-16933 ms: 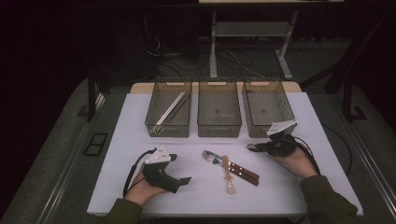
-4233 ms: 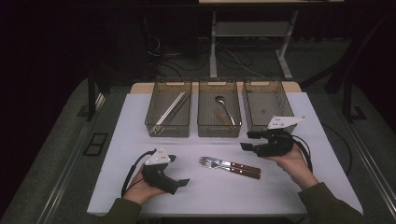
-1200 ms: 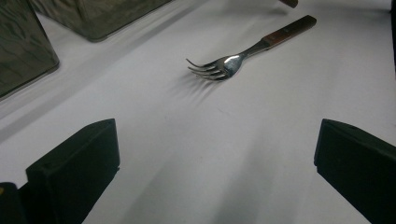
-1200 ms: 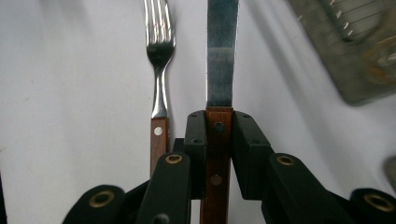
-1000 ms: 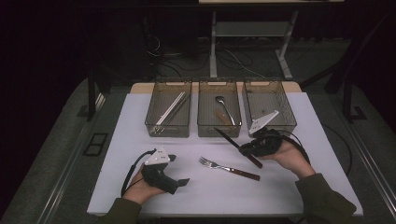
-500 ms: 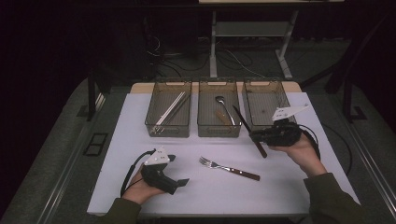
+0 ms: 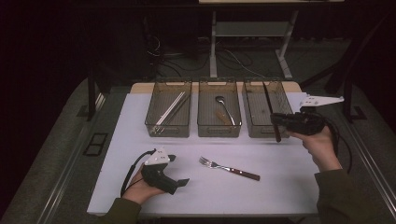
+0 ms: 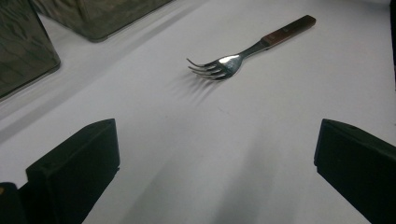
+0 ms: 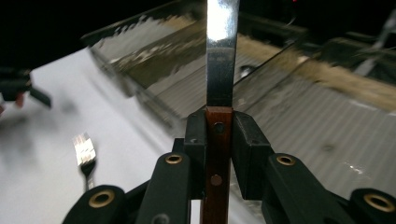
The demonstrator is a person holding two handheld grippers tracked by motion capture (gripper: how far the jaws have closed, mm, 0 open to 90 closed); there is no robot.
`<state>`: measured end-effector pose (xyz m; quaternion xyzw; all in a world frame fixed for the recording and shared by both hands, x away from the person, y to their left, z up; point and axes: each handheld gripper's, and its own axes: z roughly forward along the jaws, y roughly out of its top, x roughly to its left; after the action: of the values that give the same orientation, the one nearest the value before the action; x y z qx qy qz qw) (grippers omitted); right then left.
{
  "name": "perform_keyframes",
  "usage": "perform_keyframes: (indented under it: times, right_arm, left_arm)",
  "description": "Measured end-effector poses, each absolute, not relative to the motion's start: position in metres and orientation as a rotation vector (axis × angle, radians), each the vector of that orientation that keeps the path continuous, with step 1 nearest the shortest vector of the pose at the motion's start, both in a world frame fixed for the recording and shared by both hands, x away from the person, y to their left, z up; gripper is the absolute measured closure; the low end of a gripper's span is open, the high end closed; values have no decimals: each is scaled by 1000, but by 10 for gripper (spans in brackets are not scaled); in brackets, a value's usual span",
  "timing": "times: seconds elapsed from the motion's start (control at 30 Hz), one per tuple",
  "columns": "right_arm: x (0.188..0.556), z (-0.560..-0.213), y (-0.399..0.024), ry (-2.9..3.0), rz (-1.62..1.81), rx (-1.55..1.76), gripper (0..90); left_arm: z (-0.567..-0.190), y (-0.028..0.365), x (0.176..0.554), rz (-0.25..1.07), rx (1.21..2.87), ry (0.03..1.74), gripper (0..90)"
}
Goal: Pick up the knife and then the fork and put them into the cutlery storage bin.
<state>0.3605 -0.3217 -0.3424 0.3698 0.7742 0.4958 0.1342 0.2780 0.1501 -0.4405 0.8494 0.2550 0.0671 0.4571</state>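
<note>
On the table: three bins, one fork; right gripper jaws clamp one knife; left gripper jaws wide.

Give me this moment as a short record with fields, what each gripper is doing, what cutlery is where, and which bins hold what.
right gripper: shut on the knife by its wooden handle, blade over the right bin
left gripper: open, low over the table, holding nothing
fork: flat on the table, apart from both grippers
left bin: chopsticks
middle bin: spoon
</note>
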Motion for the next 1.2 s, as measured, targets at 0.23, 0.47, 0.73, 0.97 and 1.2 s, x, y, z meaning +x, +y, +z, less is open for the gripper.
perform_keyframes:
  times: [0.23,0.47,0.73,0.97,1.2]
  right_arm:
    - [383,-331,-340,2139,1407,1152,769]
    - [407,-333,-342,2064,1368,1197,768]
    - [428,-356,-342,2026,1284,1287,768]
    - [434,-383,-342,2051,1197,1373,767]
    - [433,-396,-344,2078,1110,1407,767]
  left_arm:
    - [-440,150,278,164,2092,629,0]
    - [-440,150,278,164,2090,628,0]
    - [-440,150,277,161,2087,625,0]
    - [-440,151,277,164,2089,622,0]
    - [-440,151,278,176,2097,622,0]
